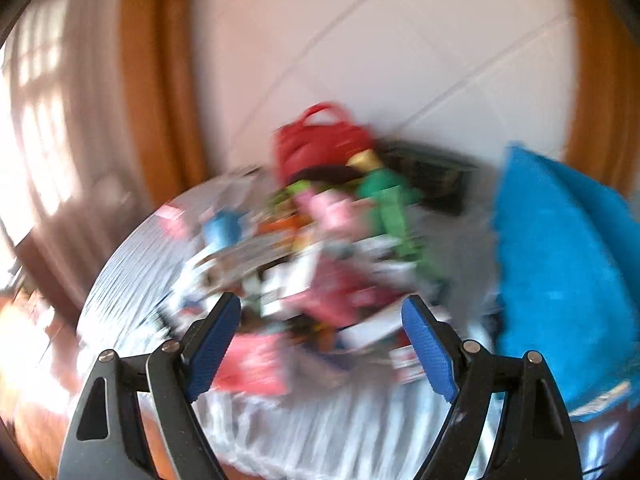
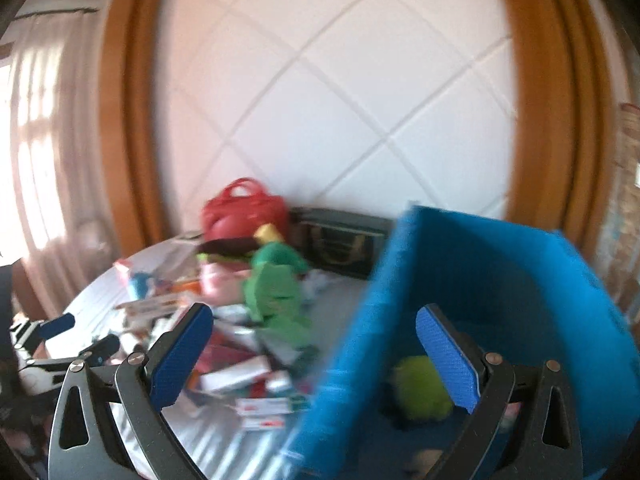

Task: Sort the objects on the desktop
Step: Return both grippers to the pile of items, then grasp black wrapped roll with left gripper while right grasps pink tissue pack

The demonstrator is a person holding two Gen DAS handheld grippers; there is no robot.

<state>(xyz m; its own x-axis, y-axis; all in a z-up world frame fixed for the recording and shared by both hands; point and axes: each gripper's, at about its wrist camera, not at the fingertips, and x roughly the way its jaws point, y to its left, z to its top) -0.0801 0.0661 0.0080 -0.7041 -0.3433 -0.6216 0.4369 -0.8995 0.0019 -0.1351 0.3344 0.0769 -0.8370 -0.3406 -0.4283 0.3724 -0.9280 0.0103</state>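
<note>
**Now: both tongs empty, next pick not yet chosen**

Left tongs (image 1: 322, 344): jaws spread wide, nothing between the pads; they face the heap of small boxes and packets (image 1: 304, 280) on the round surface (image 1: 132, 264). Right tongs (image 2: 314, 356): also released and empty, straddling the near wall of the blue fabric bin (image 2: 500, 280), one pad over the heap side, the other over the bin's inside. A yellow-green soft item (image 2: 420, 388) already lies in the bin.

Heap sits left of the bin, close beside it. Green plush toy (image 2: 276, 292) stands at its far edge; red handbag (image 2: 244, 212) and dark bag (image 2: 344, 244) behind, by the wall. Both views blurred; single packets hard to separate.

Judgement: steady the hand before choosing. Take a piece lying loose on top or at the heap's rim, not one pinned below. Close across the narrow side of a flat box. Lift clear of the bin wall before carrying over.
</note>
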